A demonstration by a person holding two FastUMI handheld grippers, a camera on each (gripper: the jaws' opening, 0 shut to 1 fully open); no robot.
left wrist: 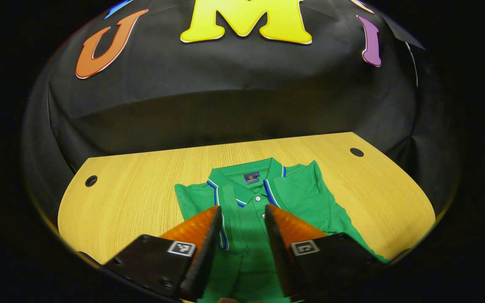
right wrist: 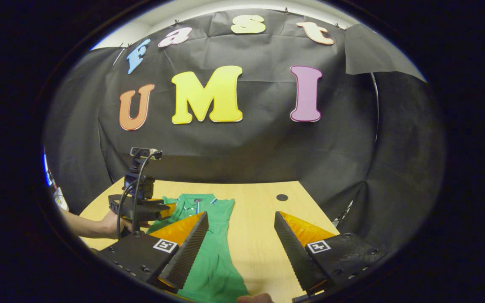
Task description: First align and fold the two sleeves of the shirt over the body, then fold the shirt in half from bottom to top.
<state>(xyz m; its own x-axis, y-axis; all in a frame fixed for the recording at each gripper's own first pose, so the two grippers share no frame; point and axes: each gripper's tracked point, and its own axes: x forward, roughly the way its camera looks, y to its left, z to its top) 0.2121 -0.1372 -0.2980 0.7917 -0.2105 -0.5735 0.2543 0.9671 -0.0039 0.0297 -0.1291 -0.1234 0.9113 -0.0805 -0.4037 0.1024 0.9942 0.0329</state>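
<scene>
Green polo shirt (left wrist: 251,210) is lying flat on the pale wood-grain tabletop (left wrist: 133,198), sitting in the lower middle of the left gripper view with its collar pointing toward the top of the frame. Its collar is showing blue and white trim, a small dark label inside the neck and a buttoned placket. Both sleeves are lying folded in over the body, the one on the right of the frame forming a broad flap beside the collar. The left tool (left wrist: 242,219) is hovering above the shirt's chest at the bottom centre of that view, its two fingers standing apart with green fabric showing in the gap between them, gripping nothing. In the right gripper view the same shirt (right wrist: 209,252) is running from the middle toward the bottom edge, narrowed by the folded sleeves. The right tool (right wrist: 240,227) is spread wide at the bottom of that frame, one finger over the shirt's edge and the other over bare tabletop (right wrist: 259,210), holding nothing. At the lower left of this view a hand (right wrist: 110,223) is holding the left tool (right wrist: 164,208), which is hanging over the collar end of the shirt. Round dark holes are sitting in the tabletop near its far corners.
</scene>
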